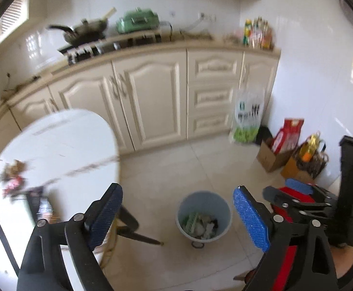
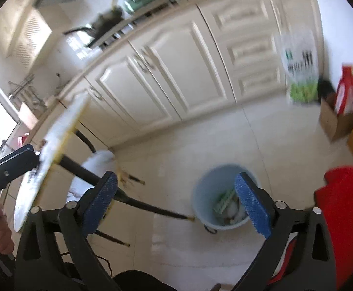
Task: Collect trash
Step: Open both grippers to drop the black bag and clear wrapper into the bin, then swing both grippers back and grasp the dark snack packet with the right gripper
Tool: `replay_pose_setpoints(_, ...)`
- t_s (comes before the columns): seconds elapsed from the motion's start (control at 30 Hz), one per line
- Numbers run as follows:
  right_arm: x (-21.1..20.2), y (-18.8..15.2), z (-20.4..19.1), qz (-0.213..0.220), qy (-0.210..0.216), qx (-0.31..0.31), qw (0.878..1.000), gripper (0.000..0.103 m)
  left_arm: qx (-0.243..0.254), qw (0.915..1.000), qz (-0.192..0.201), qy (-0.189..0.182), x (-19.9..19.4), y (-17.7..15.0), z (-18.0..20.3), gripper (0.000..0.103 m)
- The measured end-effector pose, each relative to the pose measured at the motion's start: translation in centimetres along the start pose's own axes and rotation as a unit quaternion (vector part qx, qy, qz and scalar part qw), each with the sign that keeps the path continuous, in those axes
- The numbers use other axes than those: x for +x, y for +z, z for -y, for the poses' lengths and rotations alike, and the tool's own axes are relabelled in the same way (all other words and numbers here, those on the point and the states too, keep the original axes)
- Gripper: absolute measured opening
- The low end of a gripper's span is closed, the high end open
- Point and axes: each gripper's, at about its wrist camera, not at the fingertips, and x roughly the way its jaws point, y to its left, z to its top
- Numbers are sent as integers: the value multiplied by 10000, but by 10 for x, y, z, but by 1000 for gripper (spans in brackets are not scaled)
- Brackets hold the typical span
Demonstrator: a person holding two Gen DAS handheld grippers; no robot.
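A pale blue trash bin stands on the tiled floor with wrappers and paper inside; it also shows in the right wrist view. Blurred red and brown trash lies on the round white table at the left. My left gripper is open and empty, above the floor near the bin. My right gripper is open and empty, just left of the bin; it also shows in the left wrist view at the right. The table edge shows in the right wrist view.
Cream kitchen cabinets run along the back with a pan and a green appliance on the counter. Bags and cardboard boxes sit in the right corner. Black table legs cross the floor. A white bag hangs below the table.
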Motion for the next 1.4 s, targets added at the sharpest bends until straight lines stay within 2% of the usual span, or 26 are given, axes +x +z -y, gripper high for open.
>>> replay_pose_setpoints(0.17,-50,12,-73,456,-25,-515,9976,103,-86,9981,568,213,-82,-38,-31,96)
replay_pose_setpoints(0.27,-71,14,-123,633,26,-868,9942,103,-181,9962,799,281,-139,-74,-62,98)
replay_pose_setpoints(0.43,-82,13,-194,738,217,-1366,9876,103,-383,9913,1139,528,-216,-128,-113,102)
replay_pose_setpoints(0.53,-78,9,-234,693,339,-1640,9834,103,-525,9878,1277,724,-241,-156,-136,102)
replay_pose_setpoints(0.73,-44,8,-293,396,489,-2086,9760,103,-1042,9815,1172,1095,-251,-187,-197,102)
replay_pose_setpoints(0.9,10,4,-328,-93,555,-2463,9676,103,-1557,9733,853,1456,-243,-211,-248,102)
replay_pose_setpoints(0.97,40,1,-343,-348,538,-2619,9630,103,-1787,9708,676,1453,-234,-218,-263,102)
replay_pose_setpoints(1.1,98,-8,-355,-900,480,-2788,9549,103,-1905,9684,419,1556,-225,-230,-277,102)
replay_pose_setpoints(1.23,144,-17,-358,-1259,363,-3015,9444,103,-1903,9692,236,1544,-217,-234,-284,102)
replay_pose_setpoints(1.33,166,-24,-359,-1438,307,-3162,9373,95,-1871,9698,140,1561,-206,-218,-289,102)
replay_pose_setpoints(1.4,174,-25,-356,-1508,296,-3168,9360,85,-1884,9704,102,1506,-198,-205,-298,102)
